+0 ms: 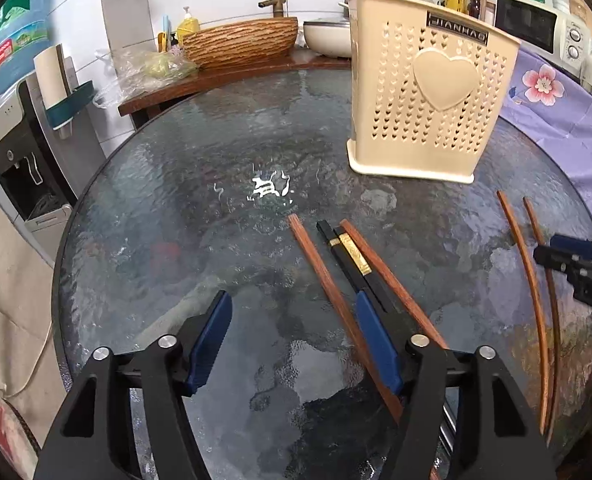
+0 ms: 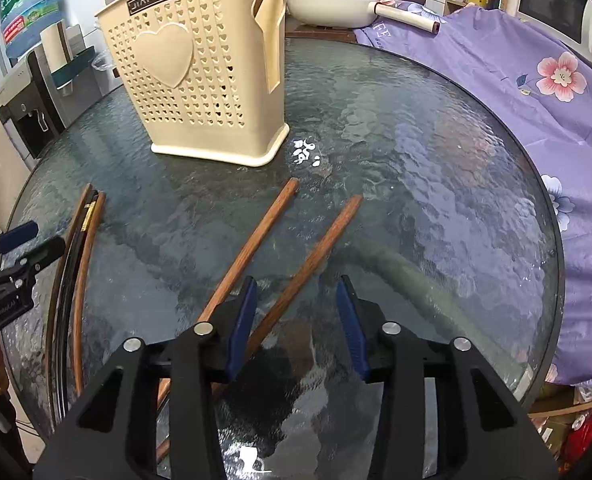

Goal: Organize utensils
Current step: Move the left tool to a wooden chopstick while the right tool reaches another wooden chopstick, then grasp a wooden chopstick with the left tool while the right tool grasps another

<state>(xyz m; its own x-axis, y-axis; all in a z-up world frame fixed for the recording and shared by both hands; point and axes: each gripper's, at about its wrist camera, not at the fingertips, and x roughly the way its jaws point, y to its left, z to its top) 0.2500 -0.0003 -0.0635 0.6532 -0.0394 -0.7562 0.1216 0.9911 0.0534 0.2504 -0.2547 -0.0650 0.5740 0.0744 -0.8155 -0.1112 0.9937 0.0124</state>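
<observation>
A cream perforated utensil holder [image 1: 428, 92] with a heart on its side stands upright on the round glass table [image 1: 183, 184]; it also shows in the right wrist view [image 2: 191, 76]. Two brown chopsticks [image 1: 320, 276] and a black pair [image 1: 348, 256] lie by my left gripper [image 1: 296, 340], which is open above them. Two more brown chopsticks [image 2: 263, 236] lie apart under my right gripper [image 2: 296, 320], which is open; one runs between its fingers. The same pair shows at the right of the left wrist view [image 1: 524, 256].
A purple floral cloth [image 2: 536, 92] covers the table's far right side. A wooden counter [image 1: 231, 76] with a woven basin [image 1: 239, 40] and a white pan [image 2: 328, 4] lies behind. A water dispenser [image 1: 15, 148] stands at left.
</observation>
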